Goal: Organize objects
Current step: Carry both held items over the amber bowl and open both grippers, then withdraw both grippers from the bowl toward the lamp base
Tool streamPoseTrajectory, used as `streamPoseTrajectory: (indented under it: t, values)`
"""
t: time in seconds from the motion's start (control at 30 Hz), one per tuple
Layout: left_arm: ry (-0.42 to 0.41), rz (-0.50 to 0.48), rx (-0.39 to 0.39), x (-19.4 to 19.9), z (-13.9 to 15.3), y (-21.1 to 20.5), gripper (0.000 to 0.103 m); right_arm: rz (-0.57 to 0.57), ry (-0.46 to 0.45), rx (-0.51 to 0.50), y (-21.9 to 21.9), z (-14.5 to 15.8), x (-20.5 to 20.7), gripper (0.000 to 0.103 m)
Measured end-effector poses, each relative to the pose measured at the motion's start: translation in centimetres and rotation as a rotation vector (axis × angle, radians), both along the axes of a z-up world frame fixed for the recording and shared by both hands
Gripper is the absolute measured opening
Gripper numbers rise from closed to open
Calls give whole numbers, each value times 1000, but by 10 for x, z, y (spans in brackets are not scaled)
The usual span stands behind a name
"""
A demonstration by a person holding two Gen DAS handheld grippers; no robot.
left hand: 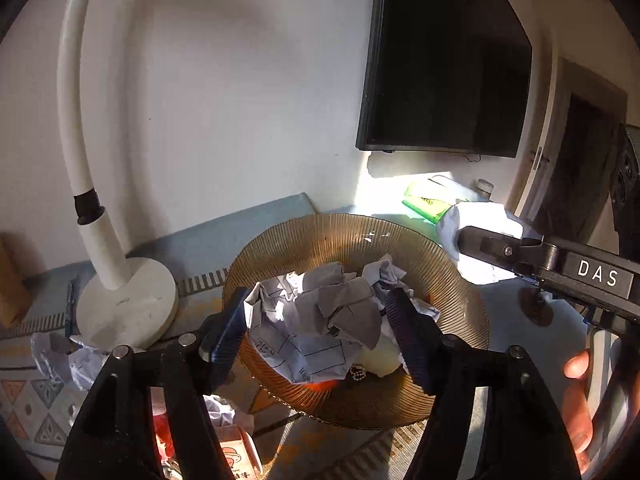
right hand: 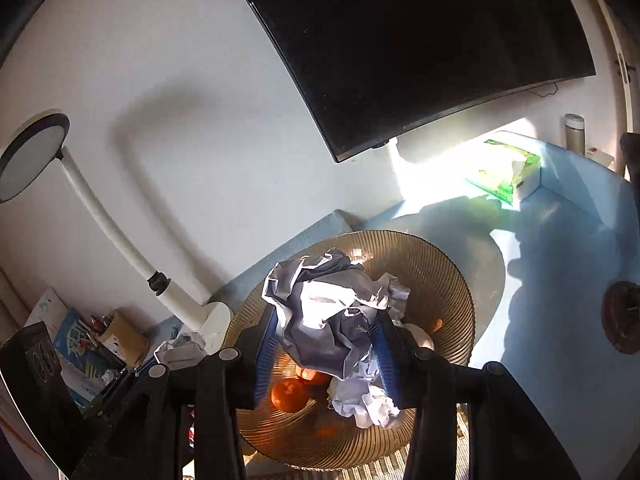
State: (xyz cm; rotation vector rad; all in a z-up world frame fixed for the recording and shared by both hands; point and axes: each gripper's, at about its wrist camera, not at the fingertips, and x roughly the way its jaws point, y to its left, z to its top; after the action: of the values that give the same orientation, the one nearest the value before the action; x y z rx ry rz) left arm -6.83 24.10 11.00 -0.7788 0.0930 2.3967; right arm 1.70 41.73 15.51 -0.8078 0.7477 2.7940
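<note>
A ribbed amber glass bowl (left hand: 320, 232) stands on the blue table; it also shows in the right wrist view (right hand: 440, 272). It holds crumpled paper, oranges (right hand: 290, 394) and a pale round fruit (left hand: 380, 358). My left gripper (left hand: 316, 320) is shut on a crumpled printed paper ball (left hand: 312, 320) over the bowl. My right gripper (right hand: 326, 332) is shut on another crumpled paper ball (right hand: 324, 312) above the bowl. In the left wrist view the right gripper (left hand: 500, 248) comes in from the right holding its white paper (left hand: 480, 216). More paper (right hand: 368, 400) lies in the bowl.
A white desk lamp (left hand: 120, 300) stands left of the bowl. A black monitor (left hand: 444, 60) hangs on the wall. A green tissue box (right hand: 508, 168) and a bottle (right hand: 574, 132) sit at the back right. Crumpled paper (left hand: 68, 356) and a carton (left hand: 236, 452) lie at the left.
</note>
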Motion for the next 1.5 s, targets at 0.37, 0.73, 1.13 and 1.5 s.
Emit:
streamPoseTrajectory:
  t: [0.37, 0.73, 1.13, 1.5]
  values:
    - [-95, 64, 124, 25, -2, -86, 99, 110, 32, 116, -52, -3, 35, 69]
    - [-79, 414, 36, 83, -58, -231, 102, 277, 63, 253, -182, -56, 59, 94]
    - [-139, 507, 125, 81, -87, -275, 102, 308, -32, 270, -194, -96, 42, 96]
    - [-166, 523, 127, 83, -91, -278, 102, 289, -56, 389, -213, -96, 44, 99]
